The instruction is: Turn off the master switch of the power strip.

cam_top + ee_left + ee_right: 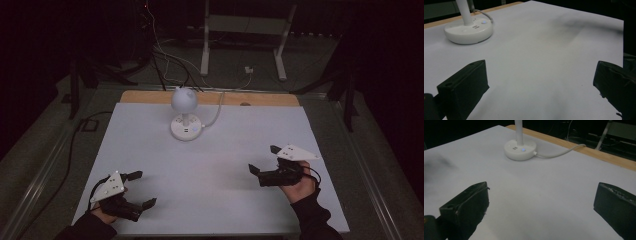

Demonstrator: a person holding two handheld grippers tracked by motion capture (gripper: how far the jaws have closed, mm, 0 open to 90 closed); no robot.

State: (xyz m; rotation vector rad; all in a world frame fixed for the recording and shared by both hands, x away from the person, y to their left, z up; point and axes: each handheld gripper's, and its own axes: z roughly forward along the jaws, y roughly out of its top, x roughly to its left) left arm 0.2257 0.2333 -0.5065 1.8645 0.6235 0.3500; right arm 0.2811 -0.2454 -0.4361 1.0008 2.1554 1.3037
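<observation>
**Two open grippers rest low on a white desk, a lamp standing beyond them**

At the near left of the high view, the left gripper (141, 189), black with a grey three-cornered plate on top, sits in the person's left hand (102, 215) close to the front edge of the white-topped desk (150, 145). Its jaws stand wide apart with nothing between them; they point toward the middle of the desk. In the left gripper view the same two black jaws rise at either side of the frame over bare white surface, well apart from each other.

Toward the middle, at the far end of the desk, stands a small white desk lamp (184, 114) with a round ball-shaped head, a thin stem and a round flat base. Its base (468, 30) lies at the upper left of the left gripper view, and in the right gripper view (520, 149) a small blue light glows on it. A white cable (560, 152) runs from the base toward the strip of bare wood at the desk's far edge. The lamp is well apart from both grippers.

At the right, the right gripper (265, 159), also black with a grey plate, is held in the person's right hand (300, 186), dark sleeve behind it. Its jaws are wide open and empty, turned leftward over the desk.
</observation>
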